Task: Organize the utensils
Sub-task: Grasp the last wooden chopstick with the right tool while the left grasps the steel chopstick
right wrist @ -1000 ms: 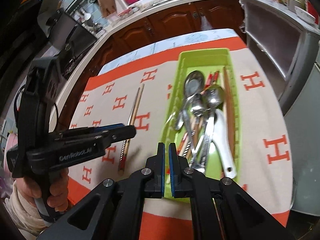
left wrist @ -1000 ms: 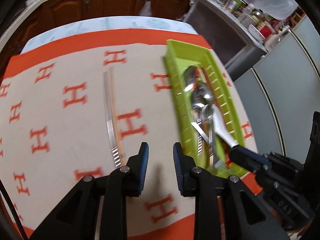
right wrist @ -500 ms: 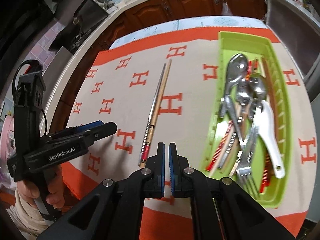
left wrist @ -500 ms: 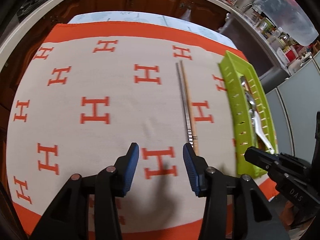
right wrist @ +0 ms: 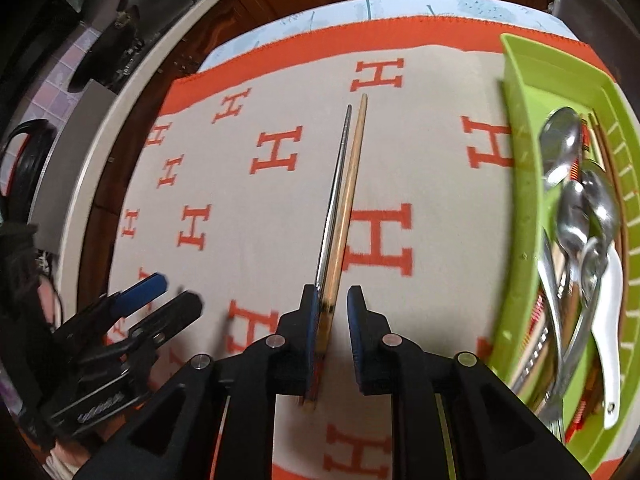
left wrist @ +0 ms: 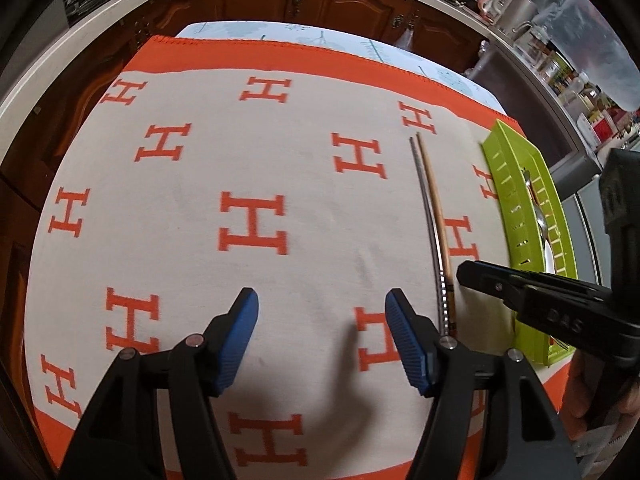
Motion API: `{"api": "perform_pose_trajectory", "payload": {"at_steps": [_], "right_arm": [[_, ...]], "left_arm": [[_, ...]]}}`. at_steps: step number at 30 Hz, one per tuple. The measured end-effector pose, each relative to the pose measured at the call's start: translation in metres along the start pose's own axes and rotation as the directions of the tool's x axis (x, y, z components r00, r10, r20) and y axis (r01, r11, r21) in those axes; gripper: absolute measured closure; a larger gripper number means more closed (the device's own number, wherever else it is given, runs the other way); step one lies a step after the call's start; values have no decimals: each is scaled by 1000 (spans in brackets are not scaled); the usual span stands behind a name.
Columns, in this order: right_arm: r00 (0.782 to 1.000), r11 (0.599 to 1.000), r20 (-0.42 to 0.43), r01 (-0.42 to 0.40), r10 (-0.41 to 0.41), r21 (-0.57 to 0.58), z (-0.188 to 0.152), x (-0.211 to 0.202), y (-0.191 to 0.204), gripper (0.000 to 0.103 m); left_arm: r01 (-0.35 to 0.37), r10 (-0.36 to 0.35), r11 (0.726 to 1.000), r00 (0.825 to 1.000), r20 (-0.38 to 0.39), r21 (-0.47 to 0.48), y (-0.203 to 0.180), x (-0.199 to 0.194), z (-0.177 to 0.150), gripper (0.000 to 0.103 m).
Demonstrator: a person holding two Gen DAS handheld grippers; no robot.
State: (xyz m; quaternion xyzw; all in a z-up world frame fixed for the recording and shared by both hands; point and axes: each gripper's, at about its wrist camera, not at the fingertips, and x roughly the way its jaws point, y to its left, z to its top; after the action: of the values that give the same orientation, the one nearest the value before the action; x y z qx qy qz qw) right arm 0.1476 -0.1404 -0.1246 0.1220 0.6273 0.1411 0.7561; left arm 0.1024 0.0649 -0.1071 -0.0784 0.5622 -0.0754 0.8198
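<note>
Blue-padded right gripper [right wrist: 333, 304]: jaws just opening, straddling the chopsticks' [right wrist: 345, 196] near ends, not clamped | left gripper [left wrist: 322, 312]: opening wide, empty | chopsticks left of green tray [right wrist: 520, 184], on cloth [right wrist: 240, 184] | light, stiff, slippery; pinch both near thick ends.

cloth [left wrist: 304, 184]: beige, orange h motifs, orange border. utensil tray [right wrist: 524, 184]: lime green. chopsticks [right wrist: 346, 196]: one pale wood, one grey metal. spoons [right wrist: 588, 208]: silver; one ladle-type spoon [right wrist: 608, 320] white. left hand-held gripper [left wrist: 320, 334]: black, blue pads.
</note>
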Motion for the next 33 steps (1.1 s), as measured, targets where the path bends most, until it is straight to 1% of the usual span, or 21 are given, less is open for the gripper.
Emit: {"api": "perform_pose_trajectory", "payload": {"at_steps": [5, 10, 13, 14, 18, 24, 25, 26, 27, 28, 30, 31, 33], "right_arm": [[998, 998, -21, 57, -58, -34, 8, 21, 6, 88], [992, 988, 11, 125, -125, -92, 9, 26, 20, 88], [985, 978, 31, 175, -172, -112, 13, 26, 24, 88], [981, 974, 23, 196, -195, -117, 15, 29, 24, 88], [978, 968, 21, 207, -206, -142, 19, 31, 24, 88], [959, 937, 64, 284, -276, -205, 24, 39, 38, 88], [960, 938, 67, 281, -273, -202, 26, 40, 38, 89], [962, 944, 65, 273, -265, -185, 27, 39, 35, 94], [966, 952, 61, 258, -251, -166, 27, 37, 32, 97], [971, 959, 57, 239, -233, -149, 27, 36, 29, 97], [984, 980, 51, 176, -172, -95, 23, 28, 16, 97], [985, 983, 56, 166, -162, -81, 21, 25, 13, 97], [990, 992, 75, 120, -116, -45, 16, 13, 3, 97]], "left_arm": [[14, -15, 1000, 1000, -6, -20, 10, 3, -1, 39], [23, -23, 999, 1000, -12, -24, 11, 6, -2, 39], [24, -25, 999, 1000, -12, -24, 9, 6, -1, 39], [23, -24, 999, 1000, -10, -25, 9, 6, -1, 39], [17, -17, 999, 1000, -3, -28, 10, 5, 1, 37], [9, -9, 1000, 1000, -11, -22, 3, 8, 7, 36], [5, -6, 1000, 1000, -13, -18, 0, 8, 8, 36], [5, -6, 1000, 1000, -13, -13, -1, 8, 9, 36], [6, -6, 1000, 1000, -12, -7, -4, 7, 10, 36], [6, -6, 1000, 1000, -12, -3, -5, 6, 11, 36], [11, -11, 1000, 1000, -18, 8, -10, 7, 15, 36], [17, -17, 1000, 1000, -25, 13, -14, 8, 17, 36], [31, -30, 999, 999, -35, 25, -21, 11, 22, 36]]}}
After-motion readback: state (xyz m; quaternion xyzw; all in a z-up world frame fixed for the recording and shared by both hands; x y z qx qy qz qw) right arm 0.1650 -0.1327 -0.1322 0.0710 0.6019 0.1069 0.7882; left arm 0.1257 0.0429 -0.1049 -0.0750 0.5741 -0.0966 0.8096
